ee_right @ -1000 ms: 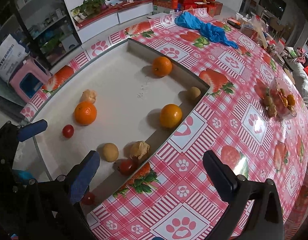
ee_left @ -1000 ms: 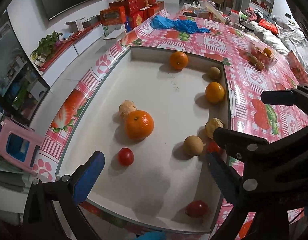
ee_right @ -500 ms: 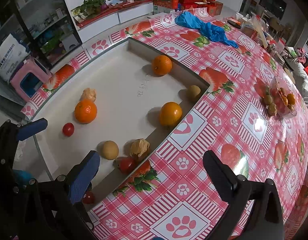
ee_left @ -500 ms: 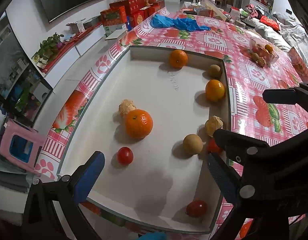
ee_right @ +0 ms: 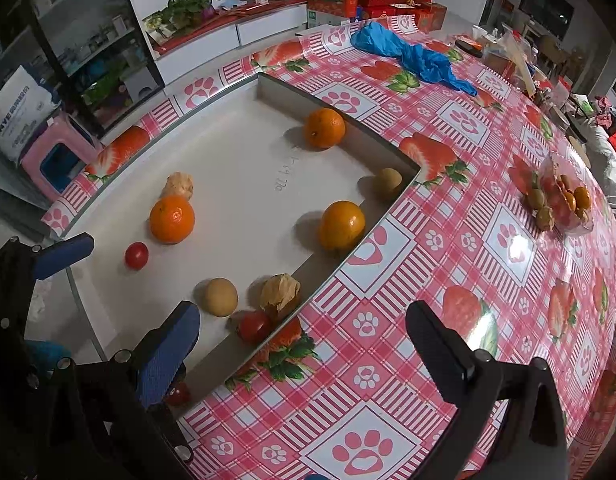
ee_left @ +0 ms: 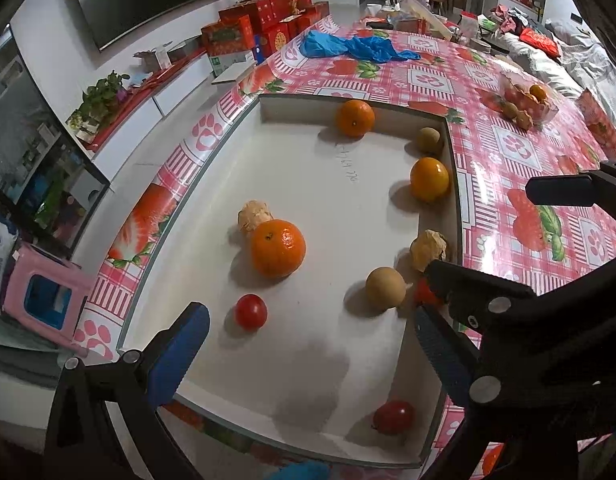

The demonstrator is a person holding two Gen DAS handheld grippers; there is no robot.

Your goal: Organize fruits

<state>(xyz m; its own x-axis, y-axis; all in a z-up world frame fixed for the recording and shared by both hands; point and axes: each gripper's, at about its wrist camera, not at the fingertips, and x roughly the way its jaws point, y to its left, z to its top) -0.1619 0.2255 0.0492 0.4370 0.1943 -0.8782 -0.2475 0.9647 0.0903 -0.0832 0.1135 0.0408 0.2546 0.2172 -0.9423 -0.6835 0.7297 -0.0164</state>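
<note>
Left wrist view, change: the fruit is sitting exactly where it sat a second ago; only the camera is creeping slightly, so no sorting step is registering yet.
Left wrist view, fruit: a large orange [ee_left: 278, 247] is lying mid-tray, touching a papery husked fruit [ee_left: 255, 216] behind it; a small tomato [ee_left: 250, 311] is lying just in front of it; a tan round fruit [ee_left: 385, 287] is sitting near the tray's right wall.
Left wrist view, tray: the shallow white tray [ee_left: 453, 184] is holding all the loose fruit, with a second tomato [ee_left: 392, 417] near its front right corner.
Left wrist view, left gripper [ee_left: 308, 352]: it is hovering above the tray's front edge with jaws spread wide and nothing between them.
Right wrist view, change: the scene is matching the earlier frames, so the task is looking barely begun.
Right wrist view, fruit: another orange [ee_right: 342, 224] and a small brown fruit [ee_right: 389, 179] are resting against the tray wall; a clear container of fruit [ee_right: 563, 204] is standing well apart on the checked tablecloth [ee_right: 447, 272].
Right wrist view, right gripper [ee_right: 304, 344]: it is hanging over the tray's near corner and the cloth, fingers gaping fully, gripping nothing.
Right wrist view, pose: it is angling downward and forward, level with its partner.
</note>
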